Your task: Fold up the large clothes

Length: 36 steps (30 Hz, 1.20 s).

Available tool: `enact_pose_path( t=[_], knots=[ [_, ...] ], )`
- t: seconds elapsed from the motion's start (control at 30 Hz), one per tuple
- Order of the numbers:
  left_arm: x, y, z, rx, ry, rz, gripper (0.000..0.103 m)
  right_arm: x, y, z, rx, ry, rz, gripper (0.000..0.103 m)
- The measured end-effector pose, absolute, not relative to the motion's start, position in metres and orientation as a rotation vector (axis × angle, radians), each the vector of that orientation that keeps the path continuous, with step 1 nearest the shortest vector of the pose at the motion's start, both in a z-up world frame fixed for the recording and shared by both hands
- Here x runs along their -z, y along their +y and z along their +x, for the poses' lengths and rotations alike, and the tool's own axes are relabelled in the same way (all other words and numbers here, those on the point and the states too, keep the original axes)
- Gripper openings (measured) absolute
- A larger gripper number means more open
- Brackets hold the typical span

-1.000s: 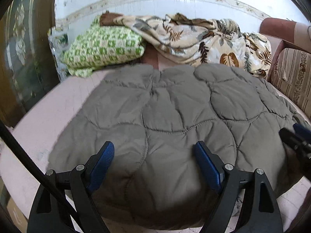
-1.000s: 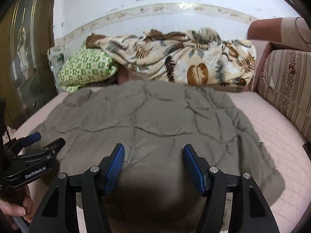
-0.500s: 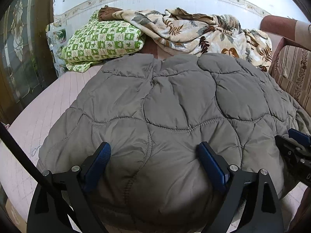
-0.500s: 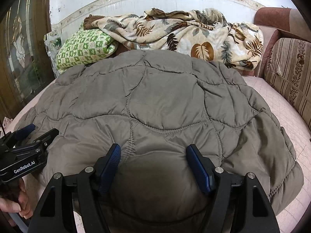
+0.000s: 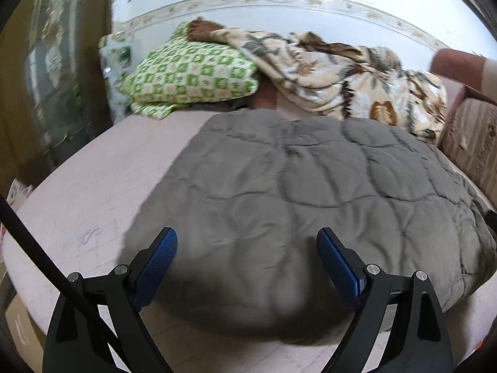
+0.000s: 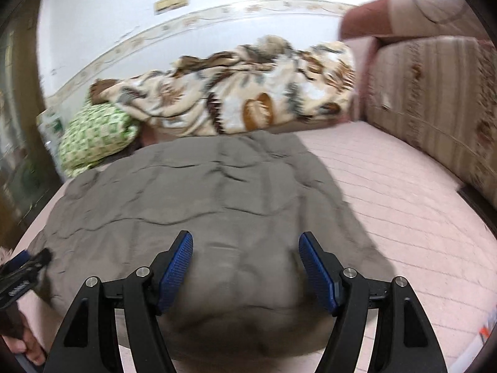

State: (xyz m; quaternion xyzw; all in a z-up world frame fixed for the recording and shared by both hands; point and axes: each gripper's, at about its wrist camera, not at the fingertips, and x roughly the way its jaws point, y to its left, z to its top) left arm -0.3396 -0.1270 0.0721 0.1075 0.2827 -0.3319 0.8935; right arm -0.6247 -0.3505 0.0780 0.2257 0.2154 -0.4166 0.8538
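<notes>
A grey quilted garment (image 5: 310,186) lies spread on the pink bed (image 5: 87,192); it also shows in the right wrist view (image 6: 202,192). My left gripper (image 5: 245,236) is open above the garment's near left part, blue pads wide apart with fabric below and between them, not pinched. Over the near right part my right gripper (image 6: 246,237) is open in the same way. The left gripper (image 6: 18,267) appears again at the right wrist view's lower left edge, with a hand (image 6: 25,348) on it. Both views are motion-blurred.
At the head of the bed lie a green checked pillow (image 5: 192,74) and a leaf-print blanket (image 5: 341,74). A striped cushioned side (image 6: 435,118) borders the bed on the right, and a dark glazed door (image 5: 52,77) stands on the left. Bare pink mattress (image 6: 403,205) shows right of the garment.
Both cameras have drawn back from the garment, which looked closer half a second ago. The left view has swung left, the right view right, and the right gripper has slipped out of the left view.
</notes>
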Motion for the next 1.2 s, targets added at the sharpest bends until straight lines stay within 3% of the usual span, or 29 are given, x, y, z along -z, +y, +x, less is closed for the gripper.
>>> enact_pose_path(
  t=[0.2, 1.2],
  knots=[
    [-0.064, -0.113, -0.322, 0.640, 0.656, 0.186, 0.091, -0.074, -0.353, -0.636, 0.942, 0.480, 0.467, 0.075],
    [-0.053, -0.125, -0.321, 0.610, 0.654, 0.244, 0.092, -0.043, -0.371, -0.630, 0.908, 0.582, 0.557, 0.080]
  ],
)
